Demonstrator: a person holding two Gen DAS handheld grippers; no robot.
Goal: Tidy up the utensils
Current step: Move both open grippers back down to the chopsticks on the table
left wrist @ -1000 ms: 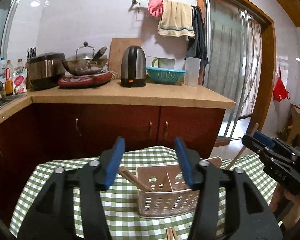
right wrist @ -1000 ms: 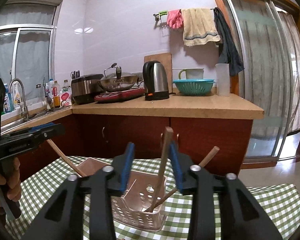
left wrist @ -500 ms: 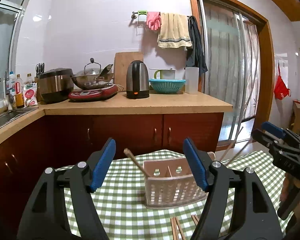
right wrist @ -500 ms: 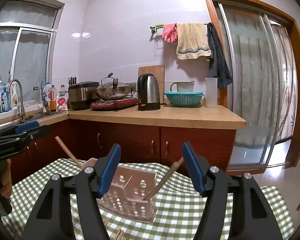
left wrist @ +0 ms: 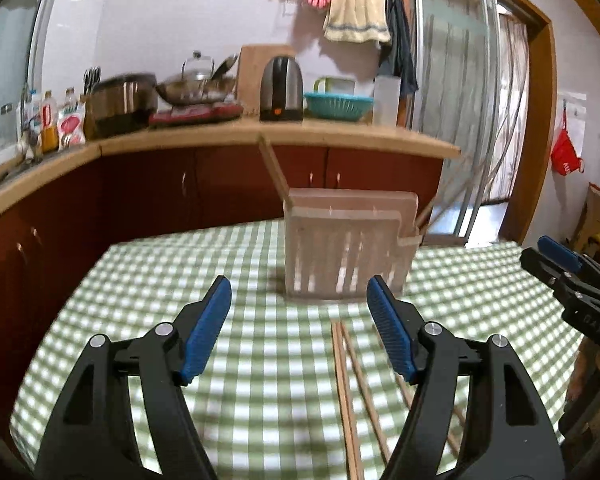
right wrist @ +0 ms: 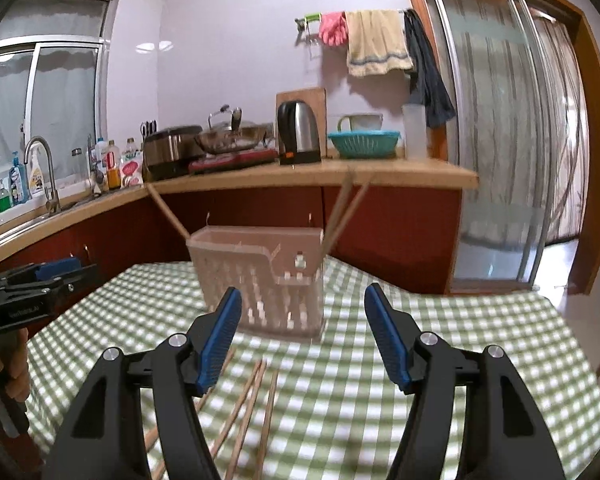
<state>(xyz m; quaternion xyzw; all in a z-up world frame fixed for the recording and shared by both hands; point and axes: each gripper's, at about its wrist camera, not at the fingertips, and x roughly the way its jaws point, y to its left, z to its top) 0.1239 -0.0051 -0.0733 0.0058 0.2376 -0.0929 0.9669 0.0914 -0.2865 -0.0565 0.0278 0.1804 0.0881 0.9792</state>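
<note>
1. Two black grippers with blue pads, left gripper (left wrist: 298, 320) and right gripper (right wrist: 302, 330), jaws wide, holding nothing.
2. Near side of pink perforated plastic utensil basket (left wrist: 346, 256): loose wooden chopsticks (left wrist: 346, 392) flat on green-and-white checked tablecloth (left wrist: 140, 280).
3. Inside basket: three leaning chopsticks (right wrist: 346, 208).

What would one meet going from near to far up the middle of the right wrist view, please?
Right gripper with open jaws → loose chopsticks on the checked tablecloth → utensil basket holding chopsticks → wooden counter → kettle.
</note>
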